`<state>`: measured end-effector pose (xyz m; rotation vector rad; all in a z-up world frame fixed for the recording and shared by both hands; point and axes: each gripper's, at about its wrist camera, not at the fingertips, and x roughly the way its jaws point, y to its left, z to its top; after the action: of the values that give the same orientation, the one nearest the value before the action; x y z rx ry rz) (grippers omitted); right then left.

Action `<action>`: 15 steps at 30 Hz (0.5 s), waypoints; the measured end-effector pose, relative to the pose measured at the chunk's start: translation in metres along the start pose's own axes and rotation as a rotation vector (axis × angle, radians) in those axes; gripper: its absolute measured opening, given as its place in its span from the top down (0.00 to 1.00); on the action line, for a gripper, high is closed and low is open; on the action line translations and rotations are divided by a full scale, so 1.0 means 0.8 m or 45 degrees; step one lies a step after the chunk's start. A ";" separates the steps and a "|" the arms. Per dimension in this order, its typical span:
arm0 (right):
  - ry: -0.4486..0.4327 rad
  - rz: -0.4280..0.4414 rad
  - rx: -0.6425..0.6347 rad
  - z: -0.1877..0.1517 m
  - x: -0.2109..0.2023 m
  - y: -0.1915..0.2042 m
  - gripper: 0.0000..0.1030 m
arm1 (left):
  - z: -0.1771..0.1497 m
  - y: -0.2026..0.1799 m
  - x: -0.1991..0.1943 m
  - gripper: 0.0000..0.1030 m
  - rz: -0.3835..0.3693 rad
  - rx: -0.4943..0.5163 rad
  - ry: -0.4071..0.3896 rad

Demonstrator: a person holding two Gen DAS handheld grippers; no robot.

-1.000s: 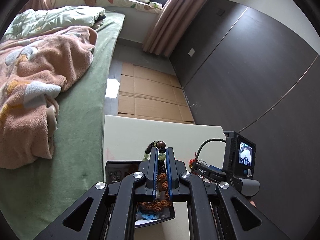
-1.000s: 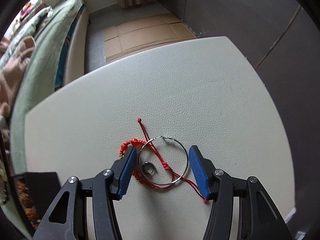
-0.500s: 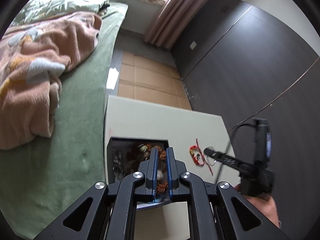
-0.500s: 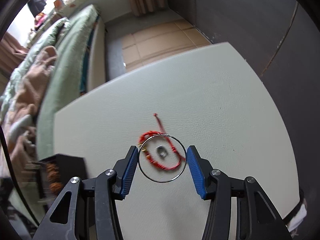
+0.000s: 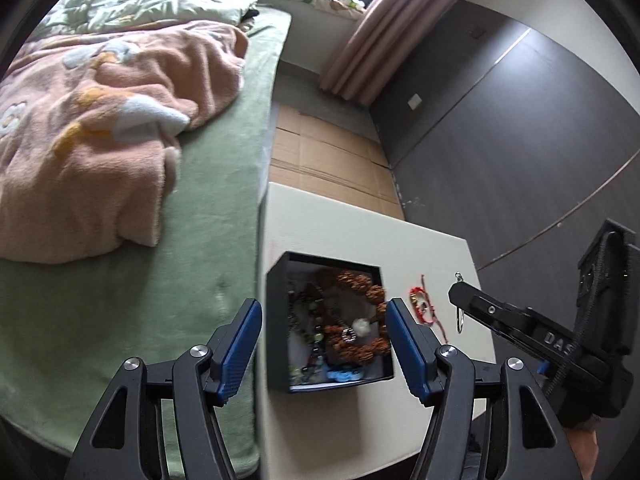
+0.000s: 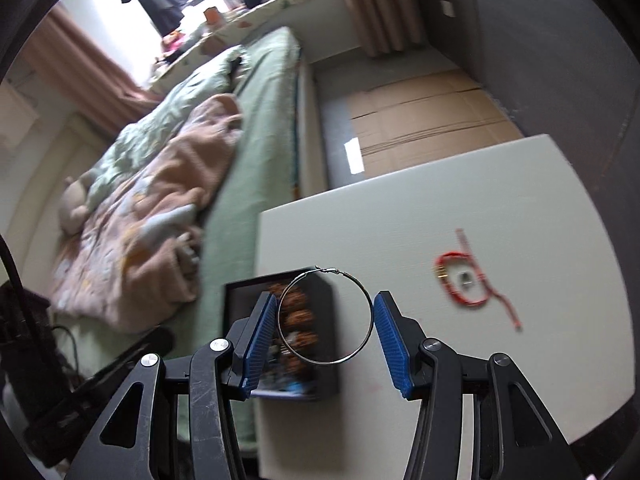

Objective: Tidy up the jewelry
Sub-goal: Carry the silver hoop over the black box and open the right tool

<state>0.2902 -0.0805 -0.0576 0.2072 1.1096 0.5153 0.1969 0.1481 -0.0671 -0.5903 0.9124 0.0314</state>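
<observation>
- My right gripper (image 6: 326, 326) pinches the hoop earring (image 6: 326, 316) across its full width, the wire ring braced between the two blue pads (image 6: 262, 330), so the fingers stand wide with the hoop spanning the gap.
- I judge that hoop to be very light, springy thin wire: it will flex under any more squeeze and could pop out sideways, and its clasp sits at the top edge, clear of the pads. A hold across the middle seems right; I would not press harder.
- My left gripper (image 5: 322, 342) is spread wide and holds nothing; it hangs above the black box (image 5: 280, 320).
- Inside the box lies a brown bead bracelet (image 5: 360, 288) amid other pieces. The beads look hard and knobbly on a limp cord, so I expect it to drape rather than hold its shape.
- In the right wrist view the hoop hangs over the box's near corner, which is blurred there; I cannot tell how high it is above it.
- Farther out on the white table (image 6: 440, 200) lies the red cord bracelet (image 6: 464, 280), soft and floppy, with a small ring (image 6: 464, 278) inside its loop.
- I'd take the cord at its bunched beaded side. The ring is small, hard and probably slippery, so it wants a pinch across its band.
- Beyond the table is the bed with a pink blanket (image 5: 100, 140).
</observation>
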 end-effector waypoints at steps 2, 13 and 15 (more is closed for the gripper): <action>0.016 0.039 -0.013 -0.003 0.007 0.013 0.50 | -0.002 0.005 -0.004 0.36 0.005 -0.012 -0.006; 0.075 0.289 0.022 -0.020 0.021 0.035 0.28 | -0.004 0.017 -0.011 0.36 0.046 -0.036 -0.012; 0.048 0.295 0.037 -0.023 0.012 0.025 0.27 | -0.005 0.010 -0.009 0.35 0.036 -0.018 -0.004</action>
<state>0.2712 -0.0600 -0.0647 0.3553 1.1365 0.7118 0.1875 0.1539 -0.0676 -0.5904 0.9182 0.0642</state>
